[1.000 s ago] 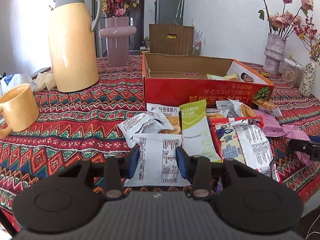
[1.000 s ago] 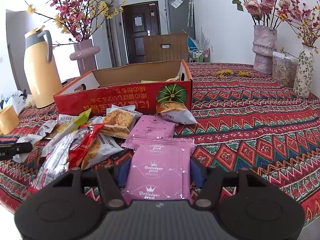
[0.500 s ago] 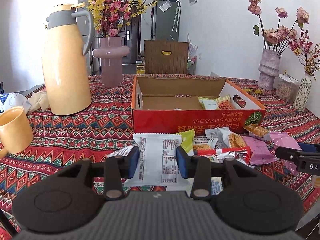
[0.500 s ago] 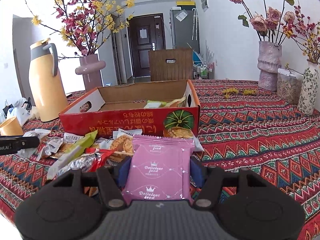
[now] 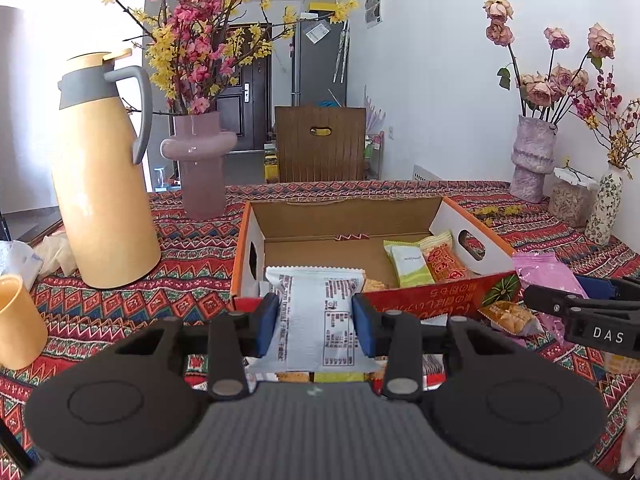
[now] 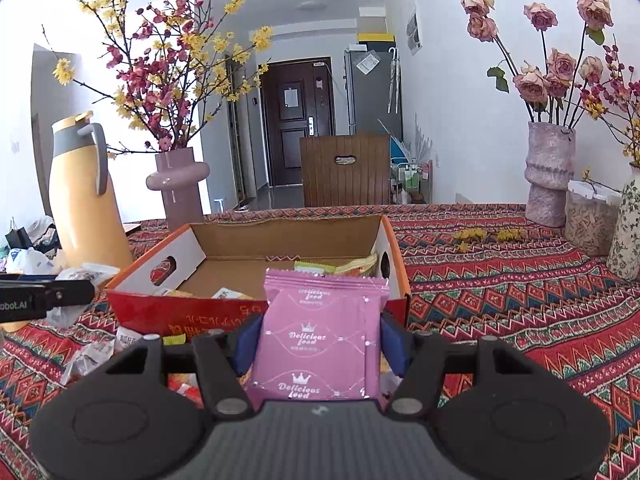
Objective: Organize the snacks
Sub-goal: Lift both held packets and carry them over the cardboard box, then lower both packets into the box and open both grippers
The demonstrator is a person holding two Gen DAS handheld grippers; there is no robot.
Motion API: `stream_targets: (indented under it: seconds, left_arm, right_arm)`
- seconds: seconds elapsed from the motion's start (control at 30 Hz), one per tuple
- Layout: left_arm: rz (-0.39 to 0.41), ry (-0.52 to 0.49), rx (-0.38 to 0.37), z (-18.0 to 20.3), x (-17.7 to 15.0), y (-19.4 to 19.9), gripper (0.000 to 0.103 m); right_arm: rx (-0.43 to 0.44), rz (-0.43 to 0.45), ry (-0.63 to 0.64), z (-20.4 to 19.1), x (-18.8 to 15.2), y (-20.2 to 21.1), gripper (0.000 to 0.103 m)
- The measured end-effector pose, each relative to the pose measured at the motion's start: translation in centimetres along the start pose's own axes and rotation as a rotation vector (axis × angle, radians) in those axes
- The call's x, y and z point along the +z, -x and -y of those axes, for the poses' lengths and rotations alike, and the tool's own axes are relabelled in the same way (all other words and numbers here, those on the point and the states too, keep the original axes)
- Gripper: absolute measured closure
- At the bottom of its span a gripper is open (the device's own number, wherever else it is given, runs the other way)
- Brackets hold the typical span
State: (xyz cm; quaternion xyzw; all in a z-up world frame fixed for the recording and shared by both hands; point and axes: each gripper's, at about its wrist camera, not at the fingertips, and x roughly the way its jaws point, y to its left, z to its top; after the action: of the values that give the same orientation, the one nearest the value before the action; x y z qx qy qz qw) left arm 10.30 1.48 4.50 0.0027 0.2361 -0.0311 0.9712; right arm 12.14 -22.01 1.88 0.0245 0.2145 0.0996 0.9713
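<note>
1. The left gripper (image 5: 315, 317) clamps a flat, crinkly white packet (image 5: 316, 320) by its two long edges between blue pads; its long axis runs straight ahead toward the box, printed side up
2. The right gripper (image 6: 320, 340) grips a glossy pink packet (image 6: 320, 340) the same way, serrated end forward
3. Both packets hang above loose snacks (image 6: 96, 354) at the near wall of the open cardboard box (image 5: 420, 300), red outside, brown inside
4. The box sits on a bench (image 6: 500, 300) under a woven zigzag cloth

cup (image 5: 18, 322) cut off left, pkt text unreadable
</note>
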Motion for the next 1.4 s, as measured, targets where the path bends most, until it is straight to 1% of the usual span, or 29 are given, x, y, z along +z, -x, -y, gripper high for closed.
stream_targets:
  seconds: [0.17,0.4,0.67,0.83,1.03,1.2,1.33,1.37,1.4]
  left_arm:
    - [0.009,-0.001,0.001,0.6,1.5,-1.5,0.063]
    - [0.015,0.023,0.01,1.0,3.7,-4.2,0.062]
    - [-0.006,0.05,0.036,0.9,5.5,-8.2,0.062]
    - [-0.016,0.072,0.057,0.4,5.9,-10.9,0.062]
    - [-0.017,0.086,0.069,-0.2,4.7,-12.9,0.062]
    - [-0.034,0.082,0.069,-0.5,4.0,-13.5,0.062]
    - [-0.039,0.094,0.068,-0.7,3.9,-13.5,0.062]
    - [-0.036,0.1,0.07,-0.8,3.9,-13.4,0.058]
    - [-0.031,0.107,0.07,-0.8,3.9,-13.2,0.048]
  right_arm:
    - [0.004,0.018,0.008,0.0,1.8,-2.0,0.042]
    - [0.007,0.032,0.013,-0.1,4.2,-5.1,0.042]
    - [0.009,0.013,0.013,-0.5,5.9,-9.5,0.042]
    - [-0.004,-0.007,-0.01,-0.5,5.9,-11.9,0.042]
    - [0.014,-0.039,0.002,-0.5,4.7,-13.5,0.042]
    - [0.015,-0.069,-0.003,-0.5,4.3,-14.1,0.042]
    - [0.01,-0.07,-0.011,-0.4,4.3,-14.1,0.042]
    - [0.01,-0.069,-0.013,-0.3,4.3,-14.0,0.042]
    - [0.01,-0.068,-0.015,-0.3,4.3,-13.9,0.041]
